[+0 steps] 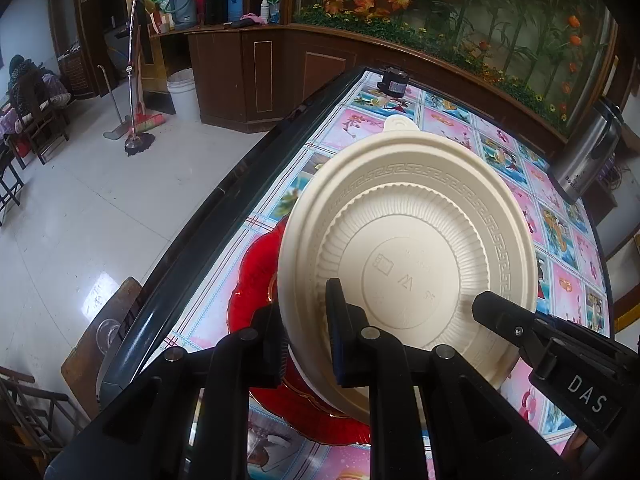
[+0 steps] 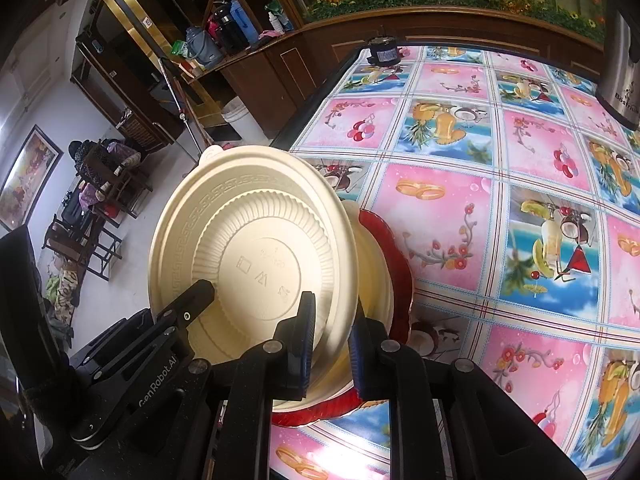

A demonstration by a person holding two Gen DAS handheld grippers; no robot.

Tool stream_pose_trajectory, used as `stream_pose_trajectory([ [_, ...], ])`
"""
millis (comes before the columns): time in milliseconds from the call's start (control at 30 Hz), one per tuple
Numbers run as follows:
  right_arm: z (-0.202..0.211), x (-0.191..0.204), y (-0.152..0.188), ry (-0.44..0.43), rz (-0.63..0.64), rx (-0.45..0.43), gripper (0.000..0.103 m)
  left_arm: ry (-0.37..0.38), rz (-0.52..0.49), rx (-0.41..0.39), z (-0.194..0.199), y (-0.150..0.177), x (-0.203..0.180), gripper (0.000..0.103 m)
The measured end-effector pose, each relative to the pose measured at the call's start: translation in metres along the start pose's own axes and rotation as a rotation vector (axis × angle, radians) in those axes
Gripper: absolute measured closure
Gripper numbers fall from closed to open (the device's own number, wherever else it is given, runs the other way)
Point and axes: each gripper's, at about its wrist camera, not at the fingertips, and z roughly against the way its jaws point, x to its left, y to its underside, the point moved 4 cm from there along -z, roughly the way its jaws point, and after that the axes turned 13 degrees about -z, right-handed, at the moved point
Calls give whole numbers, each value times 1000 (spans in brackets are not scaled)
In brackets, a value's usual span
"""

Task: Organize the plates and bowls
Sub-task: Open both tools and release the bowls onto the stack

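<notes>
A cream bowl (image 1: 408, 240) (image 2: 256, 248) is held upside down and tilted, its stamped base facing the cameras. My left gripper (image 1: 308, 340) is shut on the bowl's near rim, one pad inside and one outside. My right gripper (image 2: 332, 344) is shut on the rim at the other side. Each gripper's finger shows in the other's view, the right's fingertip (image 1: 500, 312) and the left's fingertip (image 2: 196, 296) resting on the bowl. Below it sits another cream bowl (image 2: 376, 280) on a red plate (image 1: 256, 280) (image 2: 396, 252), both partly hidden.
The table (image 1: 360, 128) (image 2: 440, 216) has a pink and blue fruit-print cloth and a dark raised edge on the left. A steel flask (image 1: 588, 152) (image 2: 620, 60) stands far right. A small dark device (image 1: 394, 80) (image 2: 382, 54) sits at the far edge. A wooden chair (image 1: 100, 340) stands below left.
</notes>
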Motion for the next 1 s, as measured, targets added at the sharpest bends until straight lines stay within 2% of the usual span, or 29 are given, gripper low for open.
stream_pose_trajectory([
  [367,1,1,1,-4,-1,0,85,1,24,-3,1,1,3,88],
  [433,1,1,1,-3,-2,0,84,4,23,1,0,2,3,81],
  [533,3,2,1,-7,-6,-8,72,-2,15,-7,3,2,2,68],
  [733,9,6,2,-8,9,-29,65,-16,20,-36,11,-1,3,50],
  [933,12,7,3,-9,12,-35,62,-23,28,-47,15,-1,2,42],
  [1000,13,7,3,-8,13,-39,58,-26,27,-50,16,-1,1,42],
])
